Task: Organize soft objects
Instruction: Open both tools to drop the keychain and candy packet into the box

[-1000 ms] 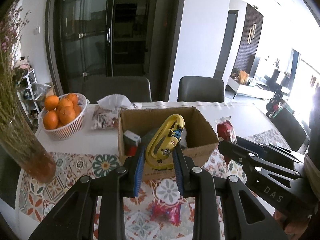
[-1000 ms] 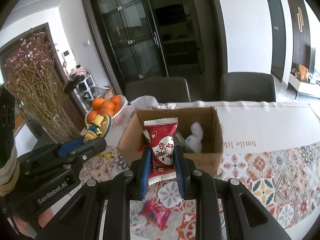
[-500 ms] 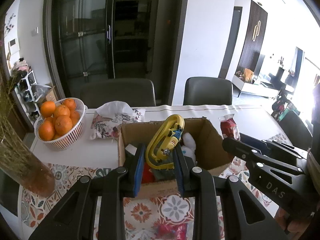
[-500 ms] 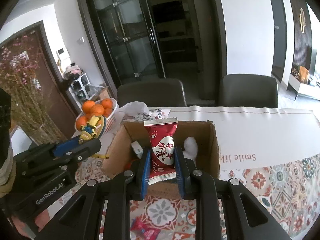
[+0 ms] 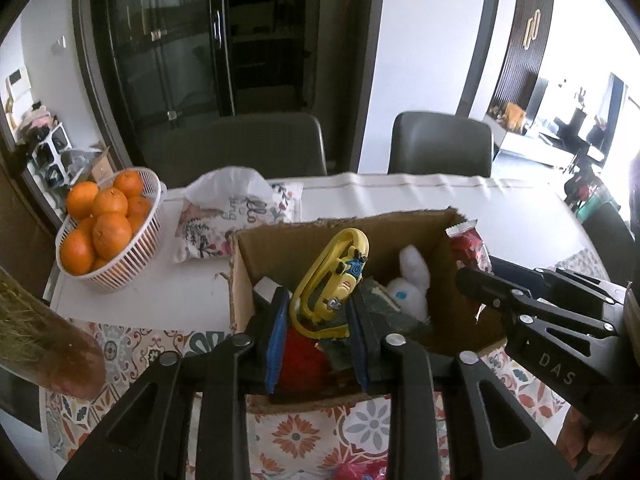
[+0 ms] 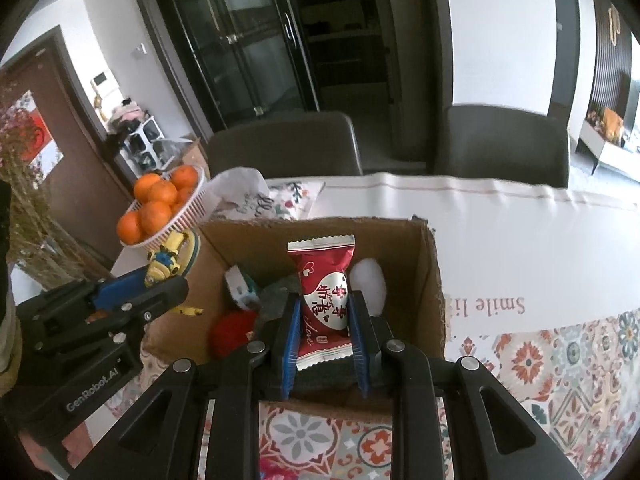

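My left gripper [image 5: 318, 314] is shut on a yellow minion toy [image 5: 334, 280] and holds it above the open cardboard box [image 5: 248, 264]. My right gripper [image 6: 324, 322] is shut on a red snack packet [image 6: 324, 288] over the same box [image 6: 430, 280]. Inside the box lie a white plush rabbit [image 5: 410, 284], a red soft ball [image 6: 232, 330] and a dark green item [image 6: 276, 294]. The right gripper with the packet [image 5: 470, 246] shows at the right of the left wrist view. The left gripper with the minion [image 6: 166, 262] shows at the left of the right wrist view.
A white basket of oranges [image 5: 106, 220] and a floral tissue pack [image 5: 236, 212] stand behind the box on the left. A vase of dried flowers [image 5: 44, 344] is at the near left. Two dark chairs [image 6: 504, 144] stand behind the table. A red wrapped candy [image 5: 360, 472] lies on the patterned mat.
Both grippers have moved forward and over the box with their objects still held. The box now sits right under the fingertips and the candy on the mat has slid to the frame's bottom.
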